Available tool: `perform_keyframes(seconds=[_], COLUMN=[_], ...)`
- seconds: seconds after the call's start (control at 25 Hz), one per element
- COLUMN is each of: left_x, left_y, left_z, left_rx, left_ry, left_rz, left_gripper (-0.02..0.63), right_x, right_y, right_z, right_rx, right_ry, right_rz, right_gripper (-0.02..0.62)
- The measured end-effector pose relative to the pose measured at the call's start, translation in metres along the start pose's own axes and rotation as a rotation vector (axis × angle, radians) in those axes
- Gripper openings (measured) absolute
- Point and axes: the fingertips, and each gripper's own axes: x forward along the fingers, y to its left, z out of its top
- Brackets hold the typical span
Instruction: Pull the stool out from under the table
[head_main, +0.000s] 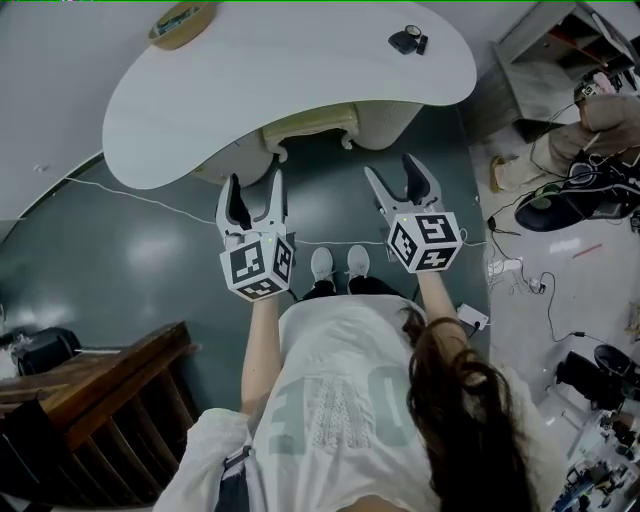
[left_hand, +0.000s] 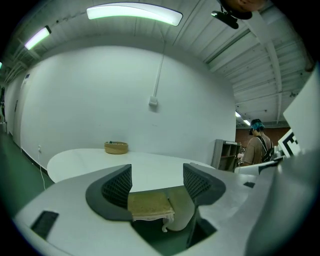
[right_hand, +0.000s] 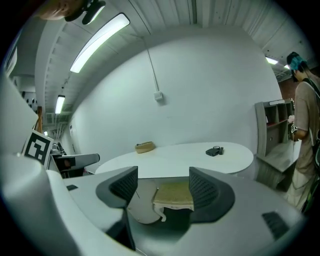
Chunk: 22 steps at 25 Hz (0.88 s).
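Both grippers are held out short of the table's near edge, the left gripper and the right gripper side by side, each with its jaws spread wide and nothing pinched between them. The stool sits tucked partly under the middle of that near edge, its yellowish cushion poking out, apart from both grippers. A basket rests at the table's far left edge and a small dark object near its far right edge.

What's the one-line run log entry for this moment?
stage: pre-grasp | left tool: open, empty | right tool: open, empty | stool: mostly under table, untouched
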Motion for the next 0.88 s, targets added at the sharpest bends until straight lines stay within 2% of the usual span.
perform_keyframes(seconds=[0.08,0.2,0.44,0.68,0.88], left_x=[0.002,0.004,0.024,0.088,0.150], left_y=[0.000,-0.001,0.005,0.022,0.046], left_z=[0.000,-0.004,-0.036,-0.106,-0.199], left_rx=[0.024,0.016,0.060,0.120,0.097], left_ry=[0.004,0.005,0.060,0.105,0.093], left_rz=[-0.001,-0.005,-0.034,-0.045,-0.035], left_gripper=[0.299,0.299,0.299,0.299,0.300], right_x=[0.002,0.003,0.030,0.101,0.176], right_y=[0.000,-0.003,-0.019,-0.059,-0.102], right_z=[0.002,0.001,-0.018,-0.061,-0.142], right_rx=[-0.025,-0.022,-0.019,-0.037,-0.092], right_ry=[0.002,0.001,0.033,0.042,0.045], right_rz=[-0.004,-0.007,-0.011,-0.004,-0.026], right_gripper=[0.311,0.311,0.311,0.311,0.311])
